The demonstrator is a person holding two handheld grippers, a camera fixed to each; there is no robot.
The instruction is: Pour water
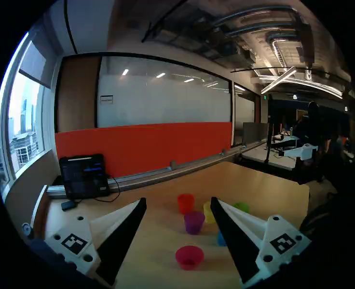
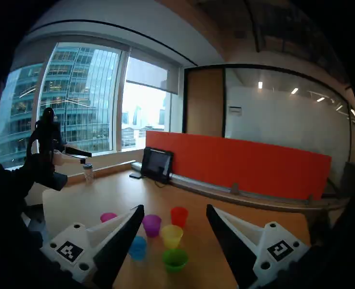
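Office with a wooden table [image 1: 274, 188] across the lower frame, orange partition [image 1: 143, 147] behind it mid-frame, tablet [image 1: 83, 176] propped at centre left. Left gripper [image 1: 177, 200]: jaws spread wide, nothing held. Ahead of it, grouped close on the table at lower centre: red cup [image 1: 185, 203], purple cup [image 1: 194, 222], yellow cup [image 1: 208, 211], green cup [image 1: 241, 207], blue cup [image 1: 220, 239] partly behind the right-hand jaw, pink cup [image 1: 189, 256] nearest. Right gripper [image 2: 174, 207]: likewise spread and empty, same group at bottom centre of the right gripper view, green cup nearest.
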